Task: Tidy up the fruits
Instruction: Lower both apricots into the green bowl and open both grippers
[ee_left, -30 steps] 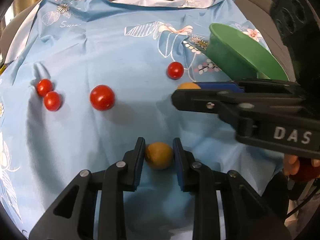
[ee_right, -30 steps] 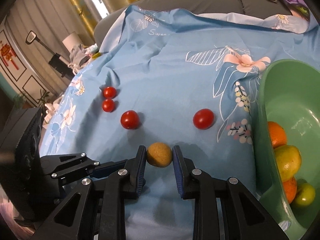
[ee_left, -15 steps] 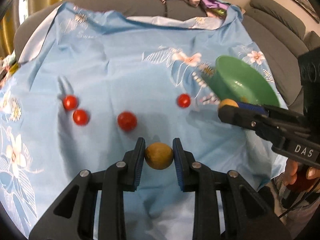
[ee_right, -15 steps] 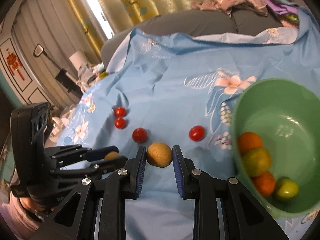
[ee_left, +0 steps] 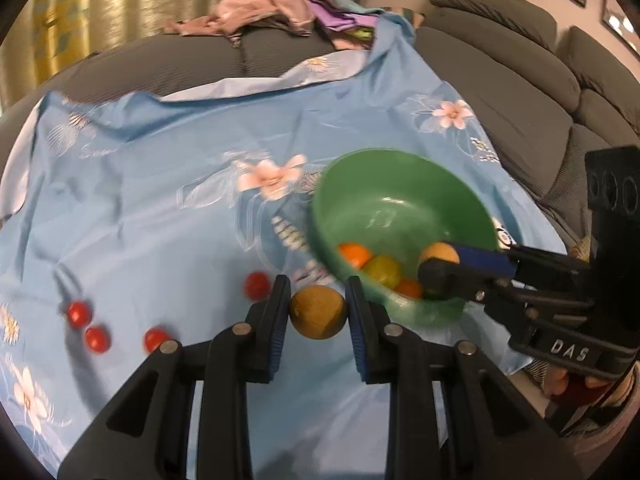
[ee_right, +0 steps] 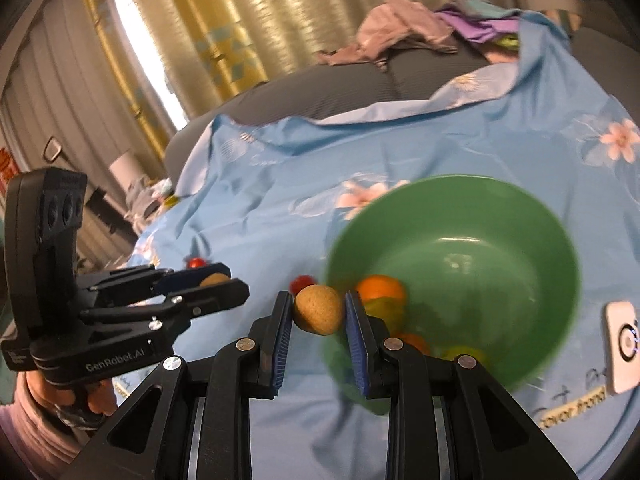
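My left gripper [ee_left: 318, 312] is shut on a brown round fruit [ee_left: 317, 312], held in the air just left of the green bowl [ee_left: 384, 176]. My right gripper [ee_right: 318, 312] is shut on a second brown round fruit [ee_right: 317, 309], held over the near left rim of the bowl [ee_right: 520, 208]. The bowl holds an orange [ee_left: 354, 254], a yellow-green fruit [ee_left: 383, 271] and others. Several red tomatoes [ee_left: 96, 339] lie on the blue cloth to the left. The right gripper also shows in the left wrist view [ee_left: 440, 265], over the bowl.
The blue flowered cloth [ee_left: 160, 200] covers a grey sofa [ee_left: 500, 60]. A pile of clothes [ee_left: 272, 8] lies on the sofa back. A white tag [ee_right: 622, 346] sits at the right, by the bowl. Curtains [ee_right: 240, 20] hang behind.
Both grippers have risen with their fruits and moved right toward the bowl. The right gripper now hangs over the bowl's rim; the tomatoes have dropped to the lower left of the view.
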